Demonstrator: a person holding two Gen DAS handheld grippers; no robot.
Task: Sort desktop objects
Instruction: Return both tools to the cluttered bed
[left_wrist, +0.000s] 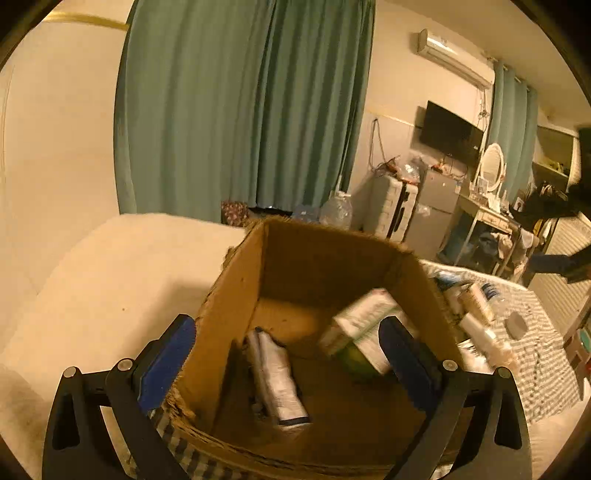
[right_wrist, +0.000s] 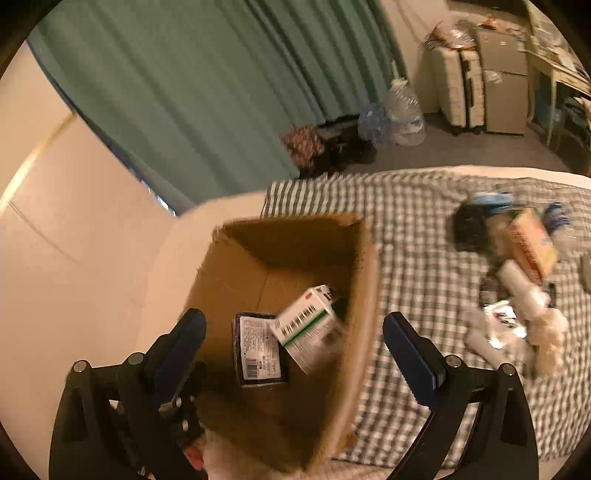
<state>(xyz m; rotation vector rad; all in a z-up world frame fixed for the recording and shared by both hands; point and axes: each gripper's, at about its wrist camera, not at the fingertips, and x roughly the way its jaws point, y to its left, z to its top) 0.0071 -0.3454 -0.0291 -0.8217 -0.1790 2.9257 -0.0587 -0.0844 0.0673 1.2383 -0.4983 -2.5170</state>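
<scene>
An open cardboard box (left_wrist: 236, 295) stands on a checked cloth (right_wrist: 424, 258) on the bed. Inside lie a white and green carton (left_wrist: 364, 325) and a dark flat packet with a white label (left_wrist: 277, 376); both also show in the right wrist view, the carton (right_wrist: 310, 328) and the packet (right_wrist: 258, 350). My left gripper (left_wrist: 286, 356) is open and empty, straddling the box's near left wall. My right gripper (right_wrist: 293, 343) is open and empty above the box, straddling its right wall. A heap of loose items (right_wrist: 517, 273) lies on the cloth to the right.
The heap holds a brown carton (right_wrist: 532, 243), a white tube (right_wrist: 521, 284) and foil packets. A small grey object (left_wrist: 515, 325) lies further right. Green curtains (left_wrist: 240, 110), water bottles (right_wrist: 404, 114), a suitcase (right_wrist: 458, 88) and a dresser stand beyond the bed.
</scene>
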